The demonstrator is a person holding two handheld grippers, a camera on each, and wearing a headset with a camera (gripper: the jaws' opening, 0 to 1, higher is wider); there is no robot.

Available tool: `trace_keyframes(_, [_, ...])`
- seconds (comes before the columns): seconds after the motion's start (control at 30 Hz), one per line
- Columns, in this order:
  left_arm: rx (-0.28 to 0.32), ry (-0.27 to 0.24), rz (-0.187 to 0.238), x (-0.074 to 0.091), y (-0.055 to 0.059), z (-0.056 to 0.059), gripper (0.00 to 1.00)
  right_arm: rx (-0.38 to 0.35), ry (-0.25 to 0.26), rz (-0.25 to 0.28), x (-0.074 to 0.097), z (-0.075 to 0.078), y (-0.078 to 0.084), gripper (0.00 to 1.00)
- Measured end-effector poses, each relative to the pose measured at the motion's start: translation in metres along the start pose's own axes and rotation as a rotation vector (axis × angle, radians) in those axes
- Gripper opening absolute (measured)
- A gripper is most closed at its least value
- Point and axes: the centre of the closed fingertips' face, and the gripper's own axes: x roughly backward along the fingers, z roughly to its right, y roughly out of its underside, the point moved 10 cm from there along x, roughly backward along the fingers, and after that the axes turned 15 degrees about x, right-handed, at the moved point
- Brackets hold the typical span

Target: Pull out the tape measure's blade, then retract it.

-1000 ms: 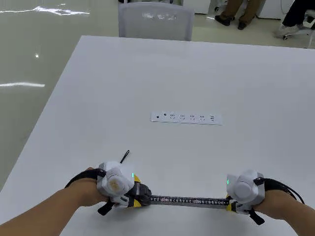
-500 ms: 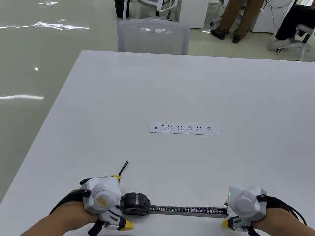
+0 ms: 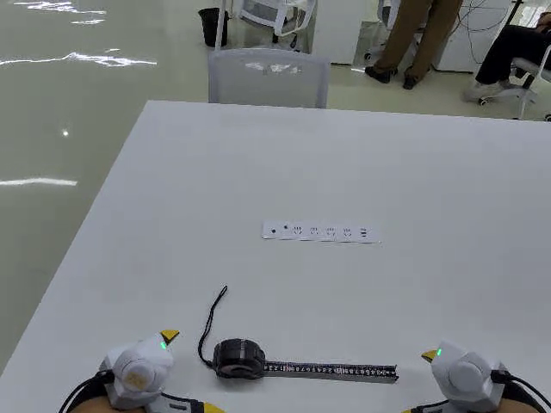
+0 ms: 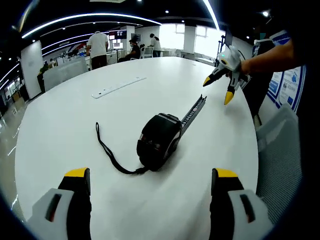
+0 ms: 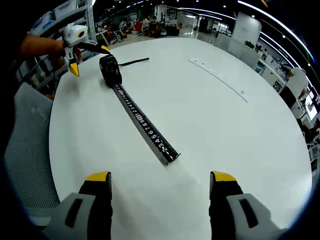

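A black tape measure (image 3: 238, 358) lies on the white table (image 3: 344, 163) near the front edge, its blade (image 3: 331, 371) pulled out to the right and lying flat. A black wrist strap (image 3: 210, 320) curls off its left side. My left gripper (image 3: 181, 379) is open, a little to the left of the case (image 4: 160, 140), holding nothing. My right gripper (image 3: 422, 383) is open too, just short of the blade's hooked tip (image 5: 167, 156), nothing between its yellow-tipped fingers (image 5: 98, 177). Each gripper view shows the other gripper across the table.
A white power strip (image 3: 319, 232) lies flat in the middle of the table. A grey chair (image 3: 267, 77) stands at the far edge. People stand and sit beyond it at the back right. The table's front edge runs close under both grippers.
Both grippers have let go: the left released the case, the right released the blade tip, and both drew back toward me. The tape stays extended on the table. The camera tilted.
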Motion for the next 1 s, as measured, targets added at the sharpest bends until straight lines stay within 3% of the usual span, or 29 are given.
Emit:
trace_keyframes(0.13, [0.060, -0.036, 0.042, 0.019, 0.010, 0.001, 0.99, -0.024, 0.084, 0.070, 0.011, -0.008, 0.010, 0.82])
trace_keyframes(0.2, [0.084, -0.051, 0.085, 0.028, 0.014, 0.001, 0.99, -0.062, 0.098, 0.078, 0.016, -0.013, 0.017, 0.85])
trace_keyframes(0.3, [0.106, -0.057, 0.088, 0.039, 0.019, 0.004, 0.99, -0.118, 0.084, 0.101, 0.026, -0.028, 0.018, 0.85])
trace_keyframes(0.37, [0.126, -0.063, 0.107, 0.051, 0.027, -0.004, 0.99, -0.110, 0.106, 0.097, 0.033, -0.036, 0.023, 0.87])
trace_keyframes(0.4, [0.135, -0.074, 0.123, 0.052, 0.025, -0.003, 0.99, -0.117, 0.114, 0.100, 0.036, -0.038, 0.025, 0.88])
trace_keyframes(0.5, [0.168, -0.099, 0.170, 0.066, 0.024, -0.003, 0.99, -0.194, 0.170, 0.136, 0.050, -0.045, 0.031, 0.92])
trace_keyframes(0.57, [0.175, -0.106, 0.199, 0.077, 0.028, -0.011, 0.99, -0.254, 0.211, 0.183, 0.058, -0.048, 0.035, 0.98])
trace_keyframes(0.6, [0.173, -0.102, 0.211, 0.079, 0.029, -0.005, 0.99, -0.264, 0.214, 0.191, 0.061, -0.051, 0.037, 1.00])
trace_keyframes(0.83, [0.191, -0.140, 0.221, 0.100, 0.051, -0.012, 0.99, -0.261, 0.271, 0.189, 0.083, -0.073, 0.043, 1.00])
trace_keyframes(0.97, [0.199, -0.154, 0.234, 0.111, 0.065, -0.009, 0.99, -0.266, 0.284, 0.210, 0.090, -0.080, 0.052, 1.00])
trace_keyframes(1.0, [0.191, -0.157, 0.246, 0.111, 0.066, 0.003, 0.99, -0.267, 0.285, 0.213, 0.092, -0.081, 0.053, 1.00])
